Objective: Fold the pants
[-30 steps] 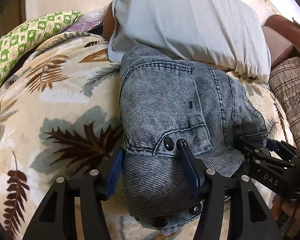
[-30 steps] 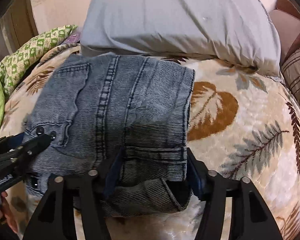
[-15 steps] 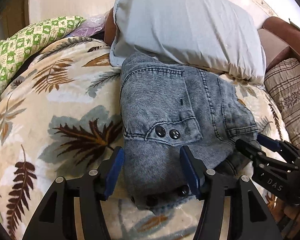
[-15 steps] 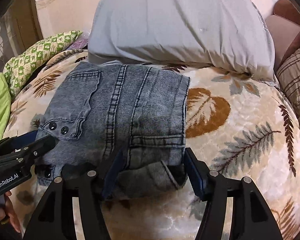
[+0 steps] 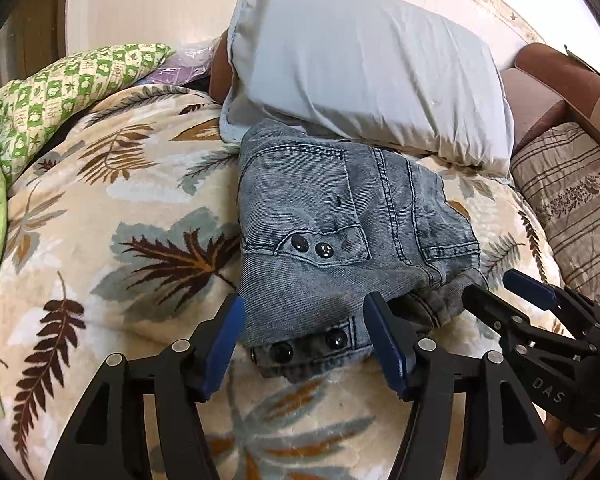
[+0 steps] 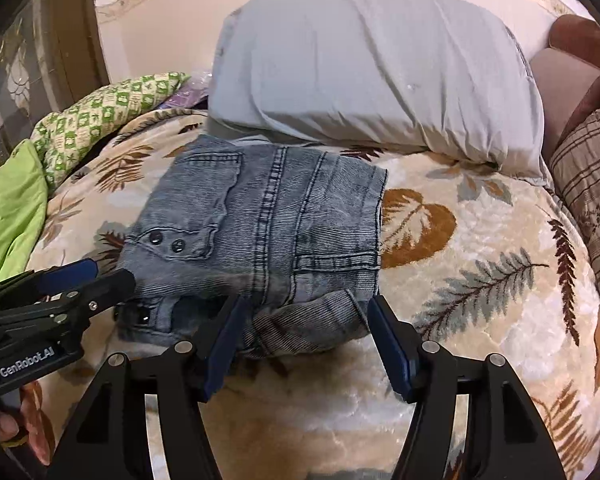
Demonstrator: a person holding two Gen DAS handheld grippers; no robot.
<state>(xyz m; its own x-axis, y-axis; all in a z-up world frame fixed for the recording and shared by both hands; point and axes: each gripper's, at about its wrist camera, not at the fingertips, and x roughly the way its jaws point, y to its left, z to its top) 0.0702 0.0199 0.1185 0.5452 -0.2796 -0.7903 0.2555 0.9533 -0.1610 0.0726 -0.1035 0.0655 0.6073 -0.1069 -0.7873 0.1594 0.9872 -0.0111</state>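
Pants (image 5: pixel 332 240) folded into a compact denim bundle, lying on the blanket (image 5: pixel 100 240) with the far edge touching the pillow (image 5: pixel 360 68). Two snaps up on the pocket flap, two more on the near hem. Left gripper (image 5: pixel 304 340) with jaws spread, having just opened a little further; near left corner of the bundle between the blue pads (image 5: pixel 224 340) but no pinch visible, cloth lying slack on the blanket. Right gripper (image 6: pixel 304 336) likewise spread, straddling the near right corner, where a rolled cuff or hem sticks out loosely; pads clear of the cloth as far as can be told. Each gripper also seen in the other's view, to the side of the bundle and open. Judged step: release after the last fold, both tools clear of or backing off the bundle. Fold appears essentially done; bundle roughly rectangular, near edge untidy, layers uneven at the right corner. Next move, if any: lift both grippers clear without snagging the near hem, then possibly tuck or press the loose roll at the near right corner to flatten it. Calls for open jaws kept wide on exit and a straight pull toward the near side, not a sideways drag, since denim layers unpinned could slide and open the fold. Green cloth (image 6: pixel 12 208) at far left, well apart, no concern.
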